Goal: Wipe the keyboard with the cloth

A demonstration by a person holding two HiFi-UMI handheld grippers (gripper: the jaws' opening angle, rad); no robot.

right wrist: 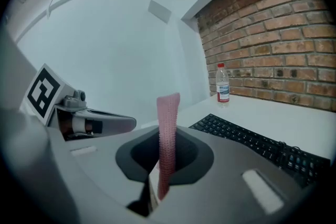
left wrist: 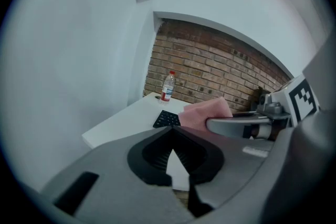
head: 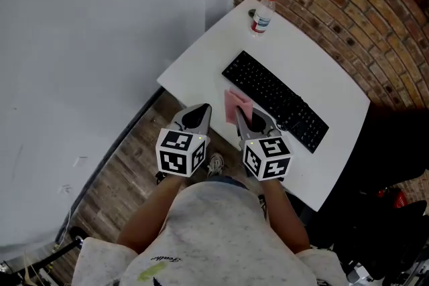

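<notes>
While hovering at the table's near edge, grips a pink cloth upright in the right gripper, jaws pressed onto it. Holds the left gripper beside it, pinched closed on nothing, tips touching. Cannot make out the cloth's lower end, buried between the jaws. Finds the keyboard just beyond the cloth, flat on the table.

It seems a plain office corner: a white counter with a black keyboard and a water bottle, between a brick wall and a white wall.
</notes>
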